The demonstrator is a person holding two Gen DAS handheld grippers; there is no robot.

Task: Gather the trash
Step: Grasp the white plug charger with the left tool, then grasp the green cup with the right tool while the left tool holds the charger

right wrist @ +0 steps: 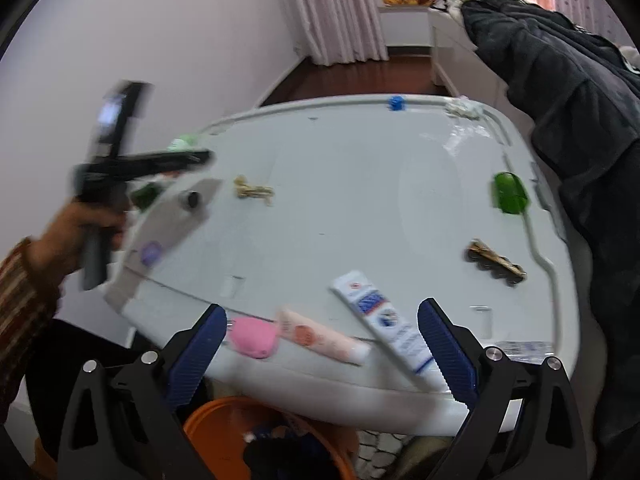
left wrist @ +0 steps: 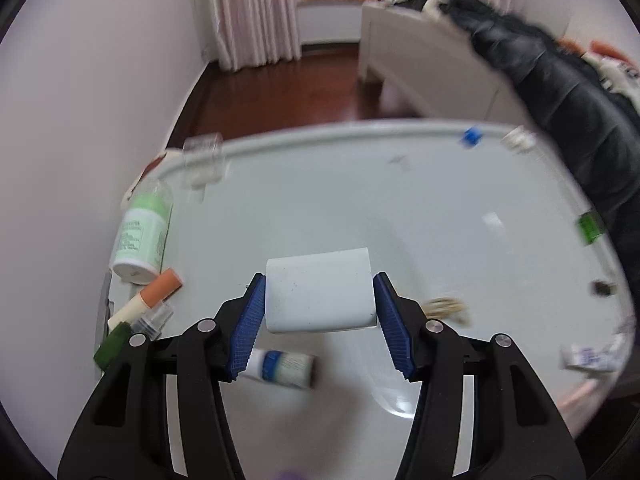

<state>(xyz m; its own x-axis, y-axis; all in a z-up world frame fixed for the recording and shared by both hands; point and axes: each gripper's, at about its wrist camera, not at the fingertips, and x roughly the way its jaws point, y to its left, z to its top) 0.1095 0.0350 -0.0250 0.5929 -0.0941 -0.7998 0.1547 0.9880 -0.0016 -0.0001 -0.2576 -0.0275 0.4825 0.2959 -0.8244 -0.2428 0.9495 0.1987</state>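
Note:
My left gripper (left wrist: 320,280) is shut on a white boxy piece (left wrist: 320,304), its blue pads (left wrist: 250,328) pressing both sides, above the white tabletop (left wrist: 360,200). Under it lies a small blue-labelled bottle (left wrist: 280,366). My right gripper (right wrist: 323,307) hangs open over the table's near edge. Between its fingers on the table lie a pink tube (right wrist: 320,338) and a white-and-blue tube (right wrist: 384,320), with a pink lump (right wrist: 254,338) beside the left finger. An orange bucket (right wrist: 224,420) with dark contents sits below. A hand (right wrist: 80,220) holds the left gripper (right wrist: 160,160) at the left.
A green-and-white bottle (left wrist: 140,236) and an orange-capped stick (left wrist: 148,300) lie by the wall. A gold clip (right wrist: 252,190), a green piece (right wrist: 508,192), a black-and-gold clip (right wrist: 494,262) and a blue cap (right wrist: 396,102) are scattered on the table. A dark coat (right wrist: 560,100) hangs at right.

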